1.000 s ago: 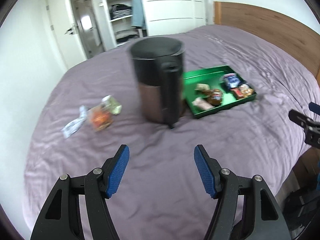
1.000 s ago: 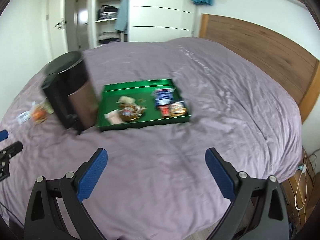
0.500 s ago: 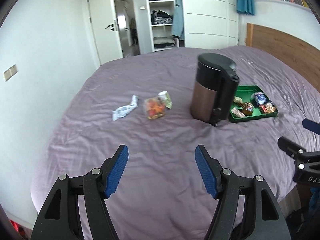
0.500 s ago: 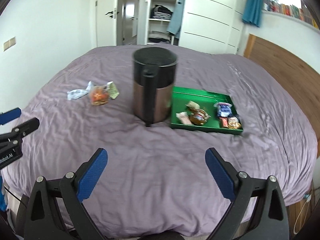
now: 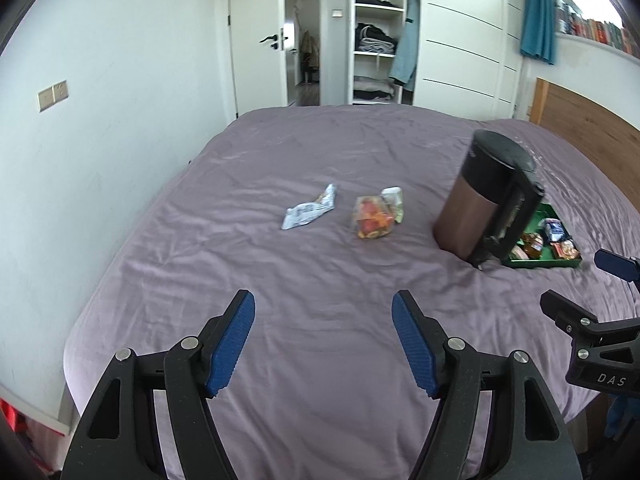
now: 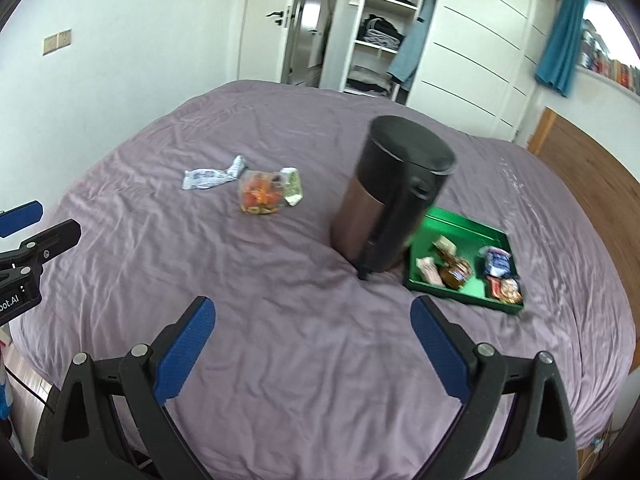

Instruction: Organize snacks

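Three loose snacks lie on the purple bed: a white wrapper (image 5: 310, 213) (image 6: 212, 176), a clear bag of orange pieces (image 5: 372, 217) (image 6: 261, 196) and a small pale green packet (image 5: 394, 203) (image 6: 293, 186). To their right a green tray (image 6: 460, 224) (image 5: 544, 211) holds several wrapped snacks. My left gripper (image 5: 323, 338) hovers open and empty over the near bed, short of the loose snacks. My right gripper (image 6: 312, 340) is open and empty too, near the front edge.
A tall brown bin with a black lid (image 5: 486, 200) (image 6: 394, 192) stands between the loose snacks and the tray. A white wall runs along the bed's left side, a wooden headboard (image 6: 592, 168) on the right, an open wardrobe beyond.
Both views have swung left and levelled: the bin and tray slid right and the loose snacks came toward the middle. Both grippers stay open and empty.
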